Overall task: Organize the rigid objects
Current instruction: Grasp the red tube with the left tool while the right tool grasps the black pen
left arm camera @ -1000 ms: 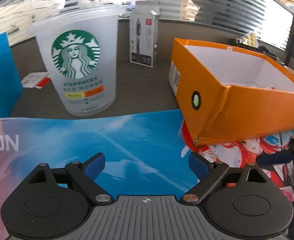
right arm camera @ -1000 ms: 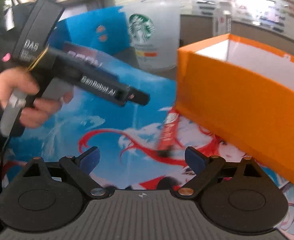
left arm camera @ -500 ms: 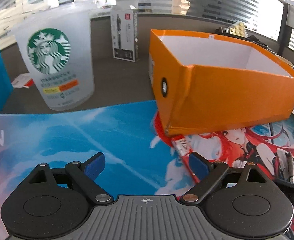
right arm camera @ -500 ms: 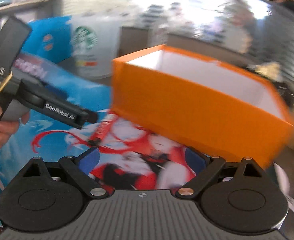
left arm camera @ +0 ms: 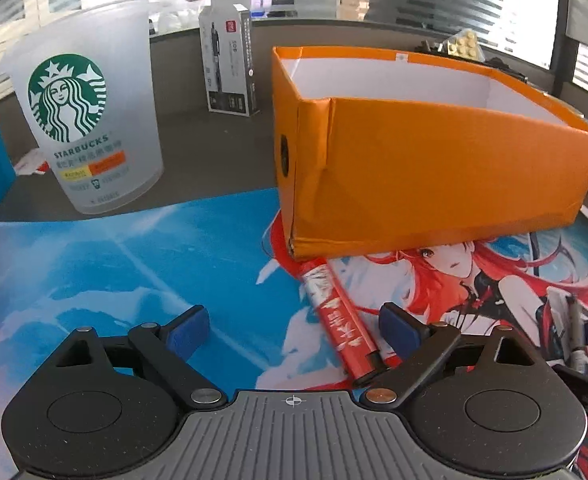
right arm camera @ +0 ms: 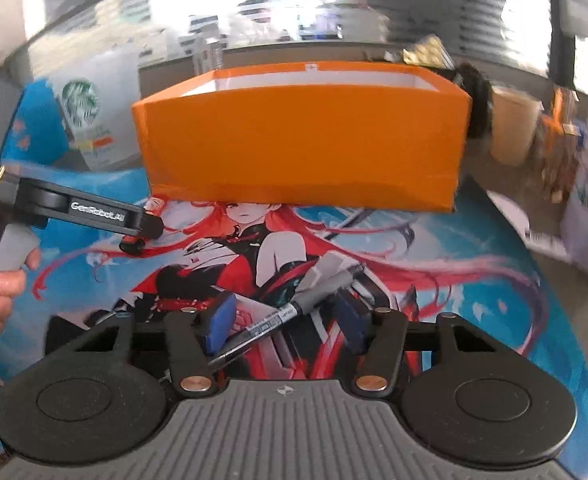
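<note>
Your right tool (right arm camera: 284, 326) has swung from the orange box (right arm camera: 302, 140) to a grey marker (right arm camera: 294, 312), jaws closing around it, pads not yet pressing. Your left tool (left arm camera: 294, 330), still wide open, now reaches the red pen (left arm camera: 342, 320).

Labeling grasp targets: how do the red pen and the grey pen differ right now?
Colour: the red pen has a red printed barrel; the grey pen is grey with a black tip.
Place: the red pen lies close to the orange box; the grey pen lies further out on the mat.
Gripper: the red pen sits inside the open left gripper, near one finger; the grey pen lies between the closing right gripper pads, not yet pressed.
Both lie flat.
</note>
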